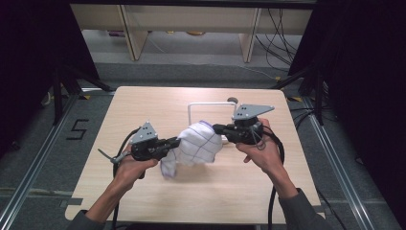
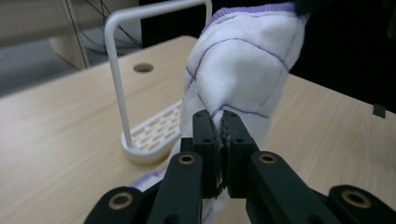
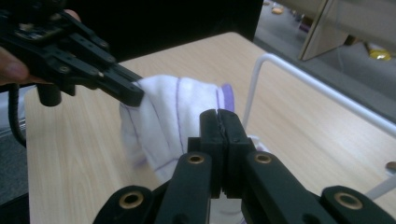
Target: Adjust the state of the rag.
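Observation:
A white cloth (image 1: 196,143) with thin purple lines hangs bunched above the wooden table (image 1: 143,105), stretched between my two grippers. My left gripper (image 1: 177,142) is shut on its left side; in the left gripper view the jaws (image 2: 220,119) pinch a fold of the cloth (image 2: 243,60). My right gripper (image 1: 216,128) is shut on the cloth's upper right corner, near the purple hem. In the right gripper view its jaws (image 3: 217,116) are pressed together with the cloth (image 3: 163,112) just beyond them, and the left gripper (image 3: 133,95) bites the far edge.
A white wire rack (image 1: 191,110) with a slotted base (image 2: 154,135) stands on the table just behind the cloth. A small round hole (image 2: 143,68) lies in the tabletop beyond it. Pale shelving and cables sit on the floor past the table's far edge.

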`<state>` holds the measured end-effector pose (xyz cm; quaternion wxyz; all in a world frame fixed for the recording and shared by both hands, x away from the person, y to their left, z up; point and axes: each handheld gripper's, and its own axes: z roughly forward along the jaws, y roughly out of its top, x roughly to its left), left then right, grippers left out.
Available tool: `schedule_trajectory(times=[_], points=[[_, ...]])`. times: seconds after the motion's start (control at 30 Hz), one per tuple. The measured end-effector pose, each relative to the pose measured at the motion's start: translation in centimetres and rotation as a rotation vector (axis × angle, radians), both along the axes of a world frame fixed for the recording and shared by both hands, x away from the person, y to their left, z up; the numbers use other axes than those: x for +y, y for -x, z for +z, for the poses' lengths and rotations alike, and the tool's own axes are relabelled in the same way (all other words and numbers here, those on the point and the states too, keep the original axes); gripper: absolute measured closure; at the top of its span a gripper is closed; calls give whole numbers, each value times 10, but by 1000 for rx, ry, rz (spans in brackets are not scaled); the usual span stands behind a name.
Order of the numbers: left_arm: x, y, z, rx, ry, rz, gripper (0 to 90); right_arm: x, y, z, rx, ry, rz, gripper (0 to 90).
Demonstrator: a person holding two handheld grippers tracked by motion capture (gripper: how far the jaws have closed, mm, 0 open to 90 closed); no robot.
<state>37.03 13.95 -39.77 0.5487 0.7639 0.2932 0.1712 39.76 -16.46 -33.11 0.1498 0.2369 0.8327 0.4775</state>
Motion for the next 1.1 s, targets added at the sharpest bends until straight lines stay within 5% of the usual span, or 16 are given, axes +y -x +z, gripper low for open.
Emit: schedule_trajectory(times=[0.07, 0.13, 0.27, 0.3, 0.43, 0.57, 0.7, 0.8, 1.0, 1.1], points=[[-6, 13, -11, -19, -72, -12, 849, -2, 6, -4, -8, 4, 4, 900], [-11, 25, -36, 17, -123, -37, 846, -4, 13, -21, 0, 45, 18, 900], [-25, 43, -87, 136, -161, -119, 826, -13, 28, -80, 125, 106, 29, 900], [-28, 47, -94, 155, -199, -145, 805, -15, 33, -95, 165, 119, 26, 900], [-30, 60, -99, 198, -167, -205, 727, -23, 50, -131, 243, 148, 32, 900], [-18, 63, -89, 212, -106, -203, 618, -28, 68, -137, 257, 170, 51, 900], [0, 49, -74, 192, -59, -114, 575, -25, 84, -146, 260, 200, 76, 899], [4, 34, -70, 178, -69, -54, 553, -23, 88, -147, 260, 203, 101, 892], [-18, 10, -77, 214, -109, -48, 489, -37, 79, -127, 244, 139, 2, 746], [-35, 2, -84, 246, -125, -47, 463, -47, 67, -118, 194, 119, -81, 684]])
